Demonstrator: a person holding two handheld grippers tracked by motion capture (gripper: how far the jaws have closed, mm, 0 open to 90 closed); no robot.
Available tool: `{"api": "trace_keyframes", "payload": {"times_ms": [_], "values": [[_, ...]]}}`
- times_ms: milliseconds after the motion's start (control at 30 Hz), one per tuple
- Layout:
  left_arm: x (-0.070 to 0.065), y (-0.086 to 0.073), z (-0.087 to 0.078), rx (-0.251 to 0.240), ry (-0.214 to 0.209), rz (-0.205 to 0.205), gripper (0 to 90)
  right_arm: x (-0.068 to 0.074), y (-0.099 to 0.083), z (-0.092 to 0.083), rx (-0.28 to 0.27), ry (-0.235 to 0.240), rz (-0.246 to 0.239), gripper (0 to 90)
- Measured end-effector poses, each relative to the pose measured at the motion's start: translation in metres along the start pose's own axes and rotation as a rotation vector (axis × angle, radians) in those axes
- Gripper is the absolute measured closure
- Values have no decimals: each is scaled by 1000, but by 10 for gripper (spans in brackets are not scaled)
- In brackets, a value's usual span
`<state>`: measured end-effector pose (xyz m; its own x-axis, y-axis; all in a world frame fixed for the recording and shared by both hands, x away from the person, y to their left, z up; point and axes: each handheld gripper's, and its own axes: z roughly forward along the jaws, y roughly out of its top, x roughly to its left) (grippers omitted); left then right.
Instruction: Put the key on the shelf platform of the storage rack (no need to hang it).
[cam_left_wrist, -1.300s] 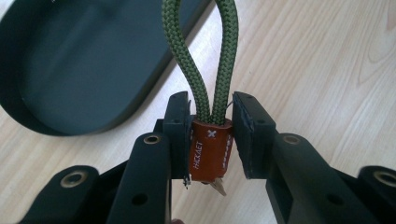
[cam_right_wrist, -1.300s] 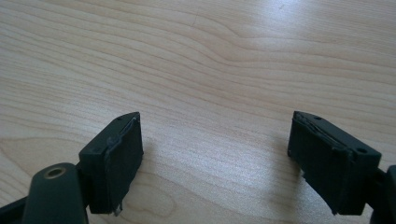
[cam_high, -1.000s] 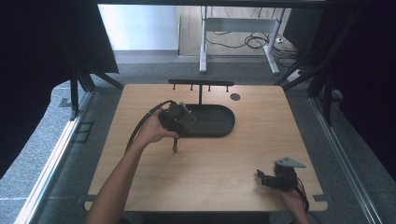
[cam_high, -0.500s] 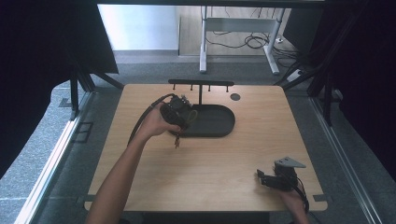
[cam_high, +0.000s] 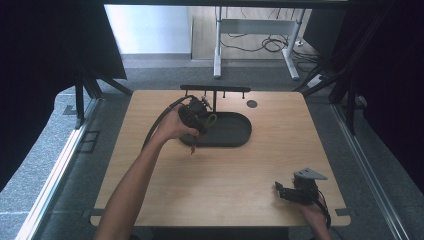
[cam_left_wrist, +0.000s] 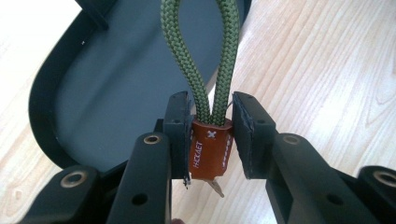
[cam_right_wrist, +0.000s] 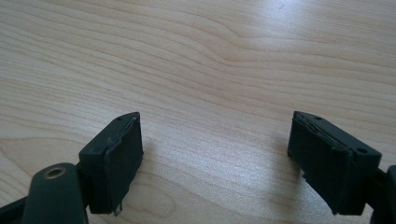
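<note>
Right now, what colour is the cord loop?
Olive green cord loop, braided; clearest in the left gripper view.

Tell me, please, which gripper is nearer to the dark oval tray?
Left. The left gripper hangs over the tray's left end, clamping a green cord keychain; the right gripper sits open near the table's front right corner.

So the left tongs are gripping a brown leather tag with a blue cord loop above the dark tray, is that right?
Not quite: the cord loop is olive green, as the left gripper view shows. The left tongs do grip the brown leather tag above the dark tray.
</note>
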<state>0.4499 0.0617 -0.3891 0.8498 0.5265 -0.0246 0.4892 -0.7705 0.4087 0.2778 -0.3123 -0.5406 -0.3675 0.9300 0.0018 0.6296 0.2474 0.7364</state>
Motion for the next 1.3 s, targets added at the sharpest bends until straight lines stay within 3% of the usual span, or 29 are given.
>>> {"api": "trace_keyframes", "payload": {"times_ms": [67, 800, 1000, 1300], "values": [[2, 2, 1, 0, -10, 4, 691, 0, 0, 0, 1, 1, 2, 180], [22, 38, 3, 4, 41, 31, 691, 0, 1, 1, 2, -8, 2, 180], [29, 47, 6, -9, 56, 20, 691, 0, 1, 1, 1, -9, 3, 180], [30, 50, 30, 10, 84, 16, 687, 1, 1, 1, 2, -9, 5, 180]]}}
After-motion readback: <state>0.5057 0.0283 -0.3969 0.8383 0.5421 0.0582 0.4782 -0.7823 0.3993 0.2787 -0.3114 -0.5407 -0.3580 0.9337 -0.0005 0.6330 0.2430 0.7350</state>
